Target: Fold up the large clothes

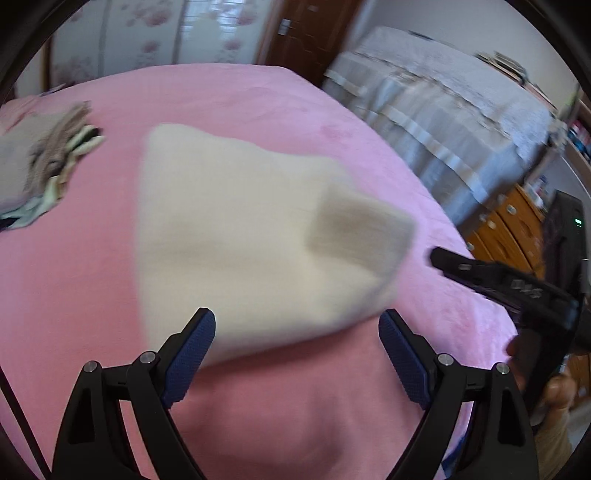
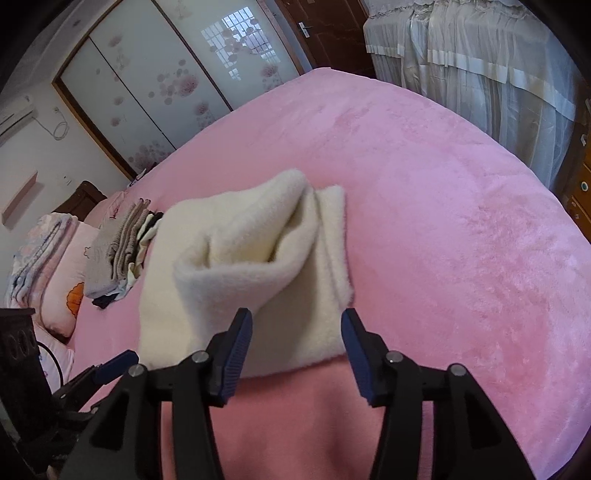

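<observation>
Cream fleece garment (image 2: 236,273), folded, on pink bed (image 2: 443,221).
Left gripper (image 1: 297,354) wide open, right gripper (image 2: 297,354) half open (both empty), fingers (image 2: 236,354) clear so the fold can settle.

This is a bedroom in a home. A wide bed (image 2: 443,206) under a plush pink cover fills most of the room, with pillows (image 2: 62,280) at its far left end beside a dark wooden headboard (image 2: 83,194). Along the far wall runs a sliding-door wardrobe (image 2: 147,92) with frosted, flower-printed panels, next to a brown wooden door (image 2: 325,33). Lace curtains (image 2: 480,66) hang at the right, and a wooden chest of drawers (image 1: 509,225) stands near them.
</observation>
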Motion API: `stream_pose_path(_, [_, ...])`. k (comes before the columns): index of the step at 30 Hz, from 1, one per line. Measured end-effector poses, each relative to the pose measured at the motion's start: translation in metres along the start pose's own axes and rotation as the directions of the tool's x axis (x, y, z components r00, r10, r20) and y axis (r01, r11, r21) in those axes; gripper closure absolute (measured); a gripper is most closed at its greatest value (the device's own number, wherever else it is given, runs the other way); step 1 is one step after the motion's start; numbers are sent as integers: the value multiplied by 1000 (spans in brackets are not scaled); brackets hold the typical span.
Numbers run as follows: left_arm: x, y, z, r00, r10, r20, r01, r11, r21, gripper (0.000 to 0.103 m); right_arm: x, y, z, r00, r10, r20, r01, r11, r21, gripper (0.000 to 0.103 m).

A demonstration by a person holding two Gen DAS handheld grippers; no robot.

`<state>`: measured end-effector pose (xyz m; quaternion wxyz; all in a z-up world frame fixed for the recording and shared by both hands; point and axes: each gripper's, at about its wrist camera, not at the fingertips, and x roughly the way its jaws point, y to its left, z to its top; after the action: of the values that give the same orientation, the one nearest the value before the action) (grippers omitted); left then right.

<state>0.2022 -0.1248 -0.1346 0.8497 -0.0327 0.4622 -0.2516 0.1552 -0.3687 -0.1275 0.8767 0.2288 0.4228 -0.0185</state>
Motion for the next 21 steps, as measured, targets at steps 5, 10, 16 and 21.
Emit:
stream_pose_path(5, [-3, 58, 9, 978, 209, -1, -209, 975, -78, 14, 1, 43, 23, 1000, 21, -6, -22, 992, -124, 52])
stream_pose_path(10, [9, 81, 21, 967, 254, -30, -256, 961, -105, 14, 33, 90, 32, 997, -35, -62, 14, 948, -317, 52])
stream_pose_path(16, [37, 66, 33, 956, 289, -46, -291, 956, -31, 14, 74, 89, 24, 975, -206, -86, 151, 893, -425, 83])
stream_pose_path(21, [50, 44, 33, 961, 272, -46, -272, 962, 13, 14, 45, 42, 13, 982, -185, -49, 160, 936, -312, 95])
